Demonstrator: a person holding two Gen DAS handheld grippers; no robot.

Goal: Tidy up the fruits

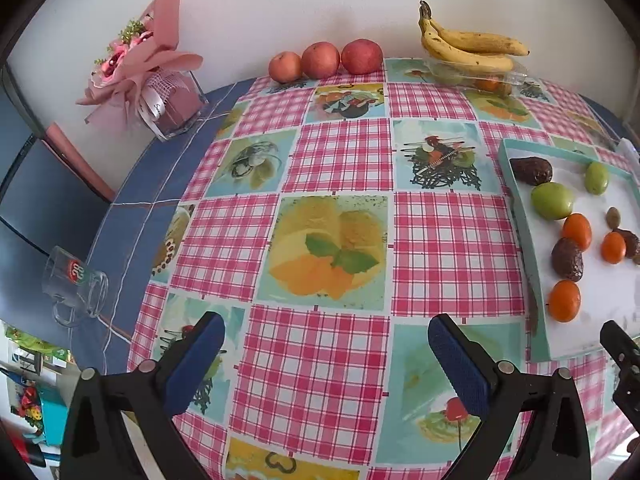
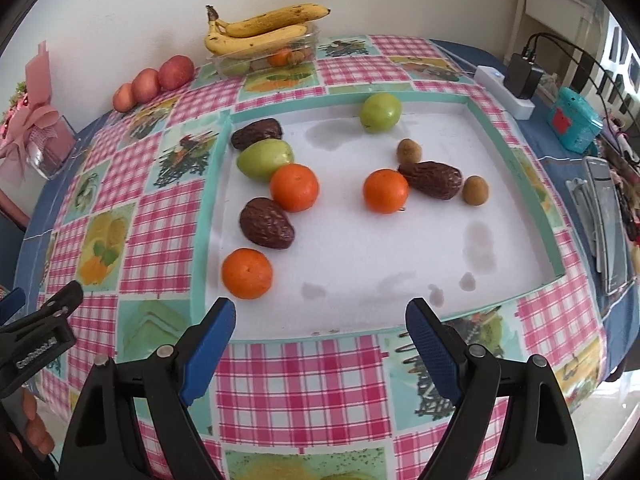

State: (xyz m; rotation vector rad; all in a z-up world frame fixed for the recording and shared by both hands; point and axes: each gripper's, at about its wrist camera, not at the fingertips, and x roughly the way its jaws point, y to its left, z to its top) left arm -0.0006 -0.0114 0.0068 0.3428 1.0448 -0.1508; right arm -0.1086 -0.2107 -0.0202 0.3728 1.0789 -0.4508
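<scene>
Left gripper point(image 1: 326, 354): jaws spread wide, holding nothing, hovering over the checked tablecloth point(image 1: 340, 156).
Right gripper point(image 2: 320, 326): jaws wide apart, empty, at the near edge of the tray point(image 2: 516, 148).
Tray: shallow, white floor, teal rim, at 3 o'clock in the left wrist view.
Tray fruit: three oranges, nearest at 8 o'clock point(image 2: 247, 273); two green fruits, one at 12 o'clock point(image 2: 380, 112); three dark wrinkled avocados, one beside the nearest orange point(image 2: 267, 223); two small brown fruits, one at 3 o'clock point(image 2: 475, 189).
Apples point(image 1: 325, 60): three in a row against the wall, 12 o'clock.
Bananas point(image 1: 468, 46): resting on a clear container point(image 1: 476, 76), 1 o'clock.
Bouquet point(image 1: 140, 60): pink wrap, 10 o'clock.
Glass mug point(image 1: 76, 284): at 8 o'clock.
</scene>
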